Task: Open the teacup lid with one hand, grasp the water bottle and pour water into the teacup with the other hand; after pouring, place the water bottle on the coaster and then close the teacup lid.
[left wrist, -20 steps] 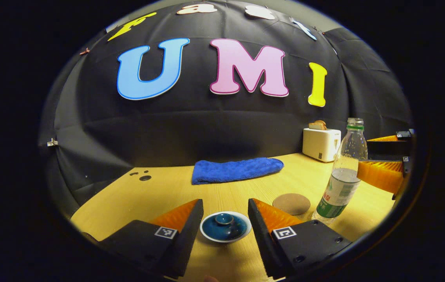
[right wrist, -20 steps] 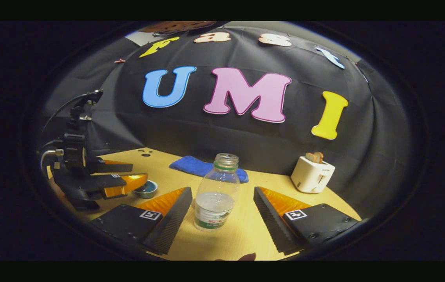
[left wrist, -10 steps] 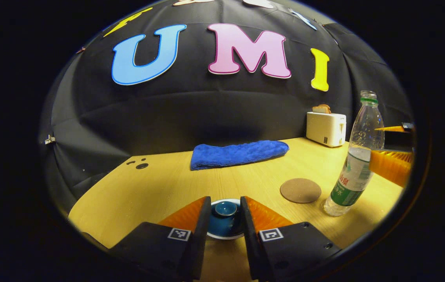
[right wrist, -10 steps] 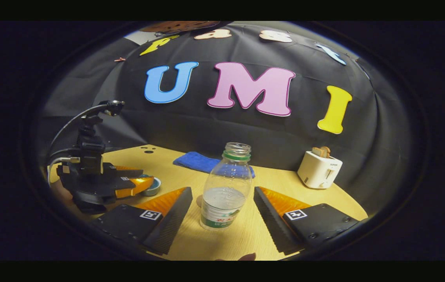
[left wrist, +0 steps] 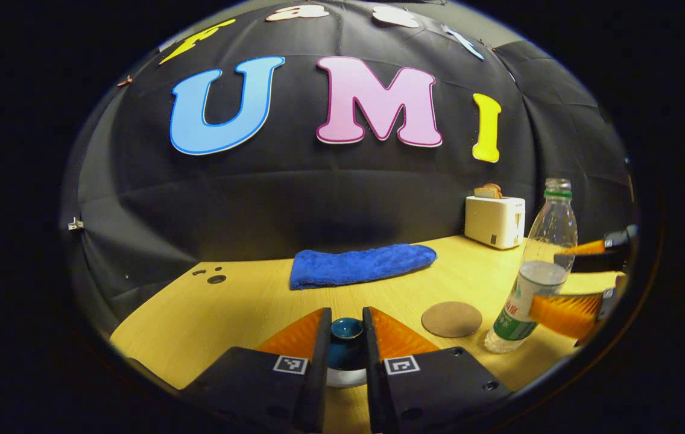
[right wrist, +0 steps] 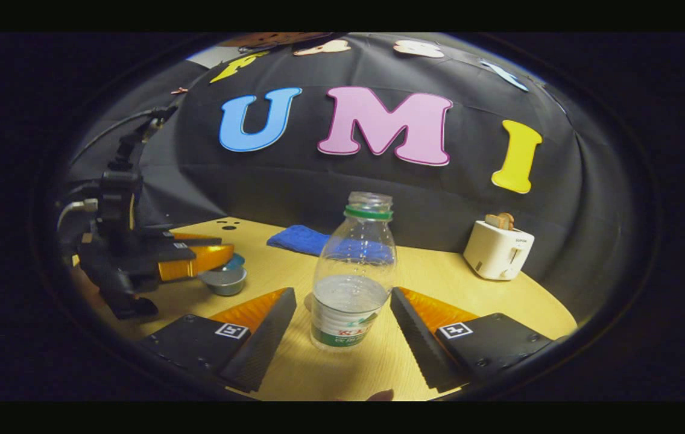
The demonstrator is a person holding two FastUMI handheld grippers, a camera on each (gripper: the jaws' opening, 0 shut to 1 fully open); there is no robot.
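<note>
- A pale wooden table (left wrist: 246, 307) stands against a black cloth wall, with a blue towel (left wrist: 362, 265) and a white toaster (left wrist: 493, 221) at the back.
- The left gripper (left wrist: 345, 328) is clenched on the knob of the teacup lid (left wrist: 346, 328), which sits over the teacup (right wrist: 224, 281), likely so the lid can be carried.
- The round coaster (left wrist: 451, 319) lies bare just beside the bottle, ready to take it.
- The uncapped water bottle (right wrist: 351, 283) stands on the table, partly filled, between the released fingers of the right gripper (right wrist: 342, 328), which straddle its labelled waist, a firm place to squeeze.
</note>
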